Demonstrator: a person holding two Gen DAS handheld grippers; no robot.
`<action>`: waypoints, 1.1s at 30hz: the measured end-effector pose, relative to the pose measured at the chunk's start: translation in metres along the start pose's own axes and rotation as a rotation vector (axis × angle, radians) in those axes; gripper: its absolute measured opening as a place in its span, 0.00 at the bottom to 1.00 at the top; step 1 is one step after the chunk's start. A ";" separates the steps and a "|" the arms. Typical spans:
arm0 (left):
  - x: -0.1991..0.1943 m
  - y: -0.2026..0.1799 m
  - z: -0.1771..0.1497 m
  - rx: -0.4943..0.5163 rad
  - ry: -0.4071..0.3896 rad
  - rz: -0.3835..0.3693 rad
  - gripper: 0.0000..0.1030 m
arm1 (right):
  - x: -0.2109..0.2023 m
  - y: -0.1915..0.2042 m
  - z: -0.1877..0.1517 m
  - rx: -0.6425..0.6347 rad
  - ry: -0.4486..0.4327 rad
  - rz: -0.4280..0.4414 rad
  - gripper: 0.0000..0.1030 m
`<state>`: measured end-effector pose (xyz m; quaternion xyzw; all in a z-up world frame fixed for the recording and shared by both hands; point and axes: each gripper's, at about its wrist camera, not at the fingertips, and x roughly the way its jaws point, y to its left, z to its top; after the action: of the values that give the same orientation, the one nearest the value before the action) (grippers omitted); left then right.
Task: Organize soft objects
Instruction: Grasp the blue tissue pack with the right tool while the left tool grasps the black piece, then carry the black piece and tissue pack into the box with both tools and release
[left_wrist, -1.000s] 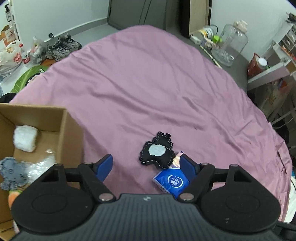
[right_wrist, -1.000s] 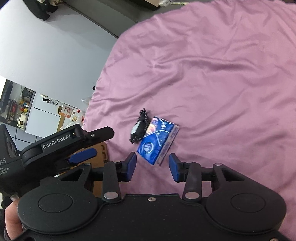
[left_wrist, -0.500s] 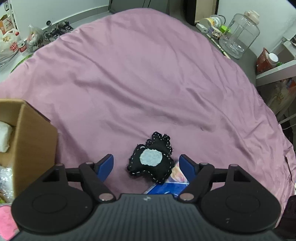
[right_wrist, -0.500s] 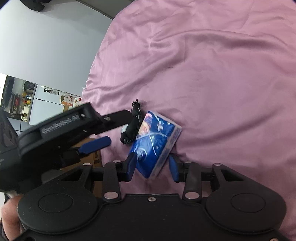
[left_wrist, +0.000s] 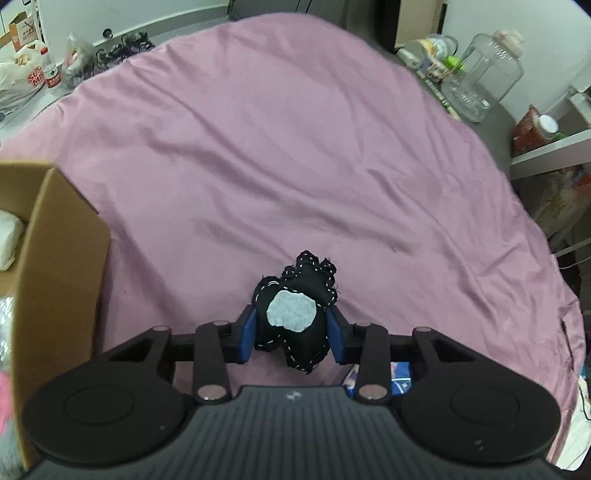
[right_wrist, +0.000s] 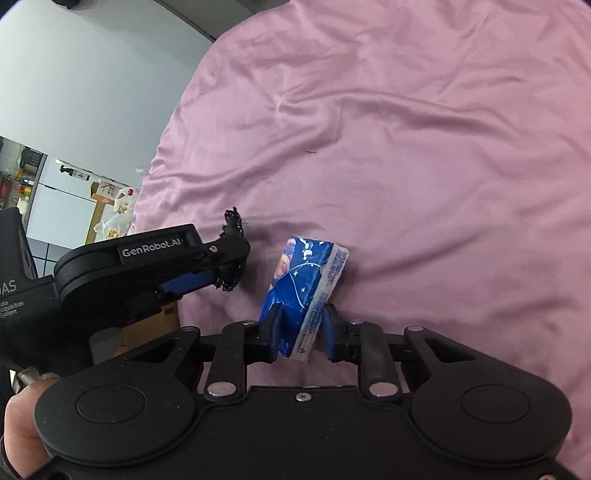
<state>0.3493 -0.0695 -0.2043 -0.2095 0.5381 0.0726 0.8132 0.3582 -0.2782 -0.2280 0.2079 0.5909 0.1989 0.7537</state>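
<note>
My left gripper (left_wrist: 291, 334) is shut on a black felt toy (left_wrist: 295, 314) with white stitching and a pale patch, just above the pink bedsheet (left_wrist: 295, 147). My right gripper (right_wrist: 301, 338) is shut on a blue tissue pack (right_wrist: 304, 284), tilted upright on the sheet. The left gripper (right_wrist: 221, 273) with the black toy (right_wrist: 232, 229) shows in the right wrist view, left of the pack. The pack's corner (left_wrist: 400, 373) shows under the left gripper's right finger.
A cardboard box (left_wrist: 55, 277) stands at the left, holding a white soft thing (left_wrist: 9, 240) and other soft items. Beyond the bed are shoes and bags (left_wrist: 74, 66) on the floor, a clear water jug (left_wrist: 484, 81) and a shelf (left_wrist: 546, 147) at the right.
Both grippers moved forward and closed: the left one onto the black felt toy, the right one onto the blue tissue pack, which now stands tilted up.
</note>
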 end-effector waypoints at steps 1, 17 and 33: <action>-0.006 0.000 -0.003 -0.002 -0.008 -0.006 0.37 | -0.006 0.000 -0.004 -0.002 -0.005 -0.005 0.22; -0.129 0.039 -0.036 -0.012 -0.211 -0.123 0.38 | -0.076 0.076 -0.043 -0.144 -0.130 -0.029 0.21; -0.174 0.113 -0.041 -0.006 -0.259 -0.149 0.38 | -0.089 0.147 -0.083 -0.169 -0.213 -0.018 0.21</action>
<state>0.2044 0.0337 -0.0896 -0.2402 0.4114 0.0404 0.8783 0.2500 -0.1980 -0.0933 0.1581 0.4904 0.2179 0.8289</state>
